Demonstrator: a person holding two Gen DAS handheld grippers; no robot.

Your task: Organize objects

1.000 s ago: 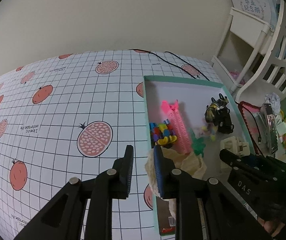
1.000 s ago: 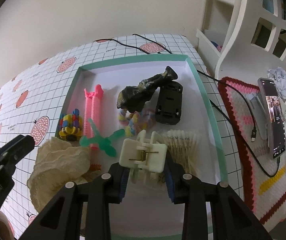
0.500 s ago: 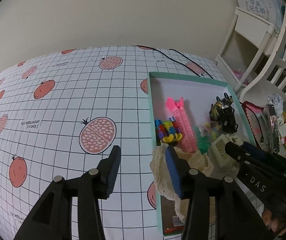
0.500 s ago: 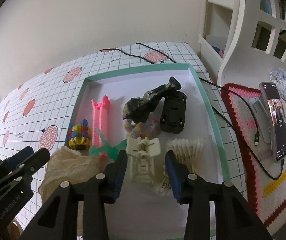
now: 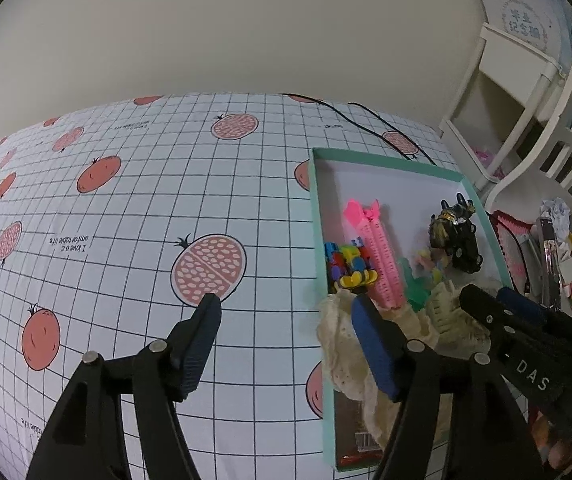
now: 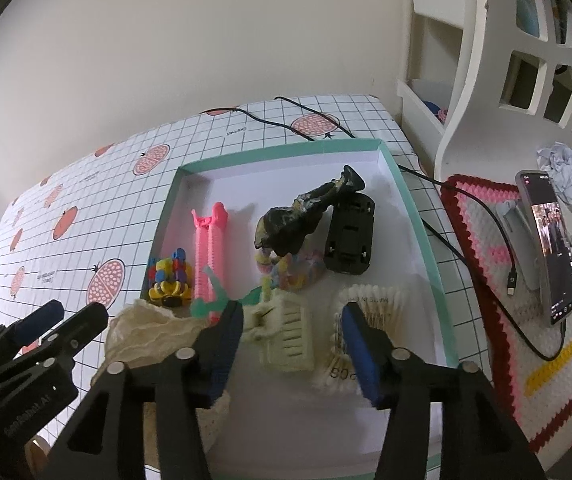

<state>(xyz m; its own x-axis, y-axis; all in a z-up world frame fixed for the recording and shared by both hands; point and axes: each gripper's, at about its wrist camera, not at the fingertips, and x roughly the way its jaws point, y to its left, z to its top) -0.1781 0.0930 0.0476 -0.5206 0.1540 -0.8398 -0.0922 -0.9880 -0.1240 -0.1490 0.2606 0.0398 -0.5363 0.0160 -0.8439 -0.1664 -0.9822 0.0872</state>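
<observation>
A teal-rimmed white tray (image 6: 425,232) holds a cream claw clip (image 6: 286,336), a cotton swab pack (image 6: 373,304), a black toy car (image 6: 349,236), a dark figure (image 6: 297,220), a pink comb (image 6: 208,248), a bead toy (image 6: 168,276) and a cream lace cloth (image 6: 146,332). My right gripper (image 6: 291,316) is open, its fingers either side of the claw clip, which lies loose on the tray floor. My left gripper (image 5: 286,312) is open over the tablecloth at the tray's left rim (image 5: 317,240), its right finger in front of the lace cloth (image 5: 341,340).
A grid tablecloth with pomegranate prints (image 5: 126,220) spreads left of the tray. A black cable (image 6: 305,116) runs behind it. To the right lie a crocheted mat (image 6: 485,240) and a propped phone (image 6: 549,248), beside a white shelf unit (image 6: 485,80).
My right gripper has opened and let go of the cream claw clip, which now lies in the tray. My left gripper's fingers have spread much wider.
</observation>
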